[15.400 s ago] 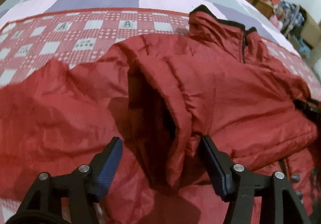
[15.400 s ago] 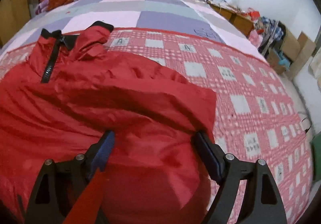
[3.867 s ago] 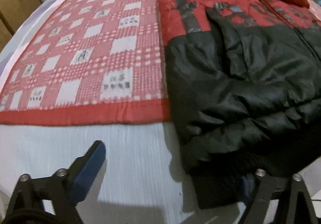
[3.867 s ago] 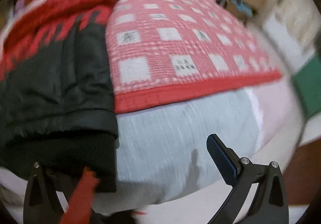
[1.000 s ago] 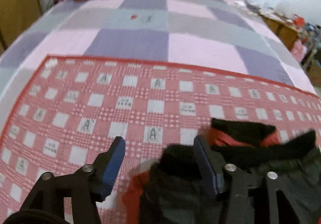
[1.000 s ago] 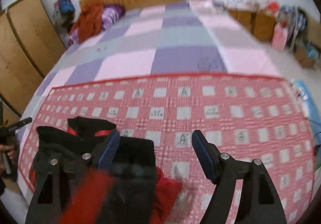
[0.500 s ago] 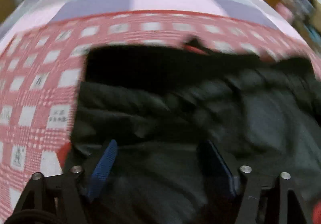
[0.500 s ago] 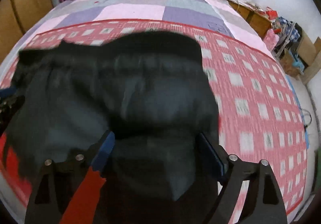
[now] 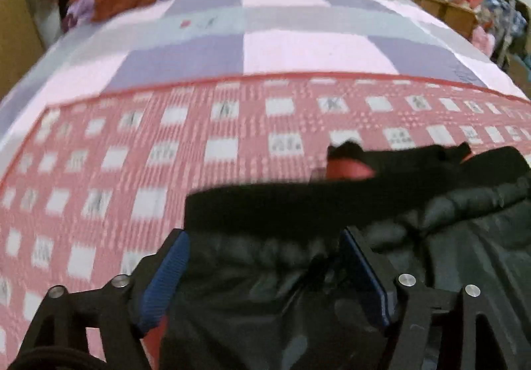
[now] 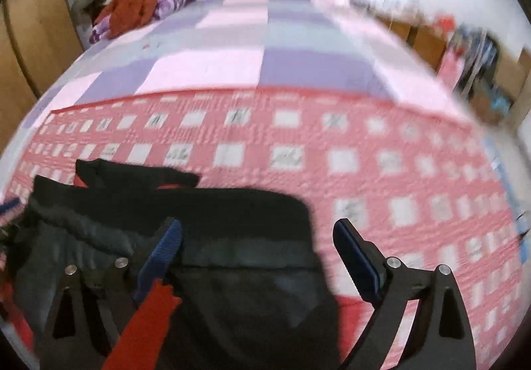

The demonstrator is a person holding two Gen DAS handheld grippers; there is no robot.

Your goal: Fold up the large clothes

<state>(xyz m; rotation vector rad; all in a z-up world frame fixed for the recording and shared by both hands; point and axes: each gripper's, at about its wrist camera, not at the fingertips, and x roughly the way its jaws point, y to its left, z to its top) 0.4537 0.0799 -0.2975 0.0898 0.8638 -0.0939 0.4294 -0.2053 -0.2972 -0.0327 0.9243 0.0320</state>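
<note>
On the near part of the big bed (image 9: pixel 298 48), on top of the red and white checked blanket (image 10: pixel 298 151), lies the jacket (image 9: pixel 332 270). It is black on the outside with a bit of red lining peeking out at its far edge, and it looks folded over into a thick, short bundle. In the left wrist view it sits toward the near right part of the blanket, and in the right wrist view it sits toward the near left. The black hem band runs along the far edge of the bundle. I think most of the folding is done, because the sleeves are not sticking out and the shape is almost a block. What may be left is one more fold or a bit of patting flat, but I cannot be sure. Far away, at the head corner of the bed, sits a heap of orange and purple clothes (image 10: pixel 139 5). Both tools point down at a slant over the bundle. The left gripper (image 9: pixel 262 273) has just been opening and its jaws stand wide, with the jacket below and between them, and the pads do not seem to pinch it. The right gripper (image 10: pixel 255 257) has just been opening too, even wider, over the bundle's right corner, gripping nothing.
</note>
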